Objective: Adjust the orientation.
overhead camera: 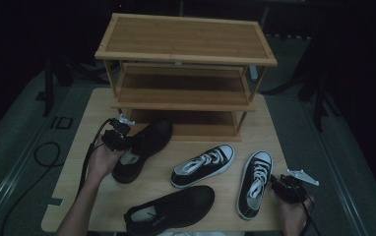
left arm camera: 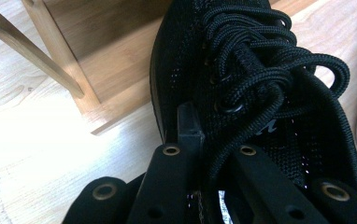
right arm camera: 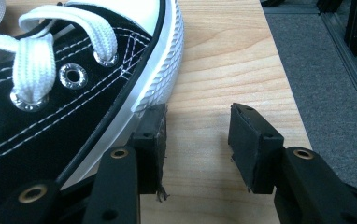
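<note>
A black mesh shoe (overhead camera: 144,146) lies on the table with its toe at the bottom shelf (overhead camera: 201,130) of a wooden shoe rack (overhead camera: 186,39). My left gripper (overhead camera: 126,139) is shut on its side wall near the laces. In the left gripper view one jaw of this gripper (left arm camera: 209,140) sits outside the black shoe (left arm camera: 242,70) and the other inside it. My right gripper (overhead camera: 277,185) rests open at the table's right front, beside a black-and-white canvas sneaker (overhead camera: 255,182). Its left jaw stands against the white sole of the sneaker (right arm camera: 74,93), with bare table between the jaws of the right gripper (right arm camera: 197,130).
A second canvas sneaker (overhead camera: 203,165) lies in the middle of the table and another black shoe (overhead camera: 171,209) near the front edge. The rack's leg (left arm camera: 64,65) stands close to the held shoe's toe. The table's right edge (right arm camera: 284,93) runs just beyond my right gripper.
</note>
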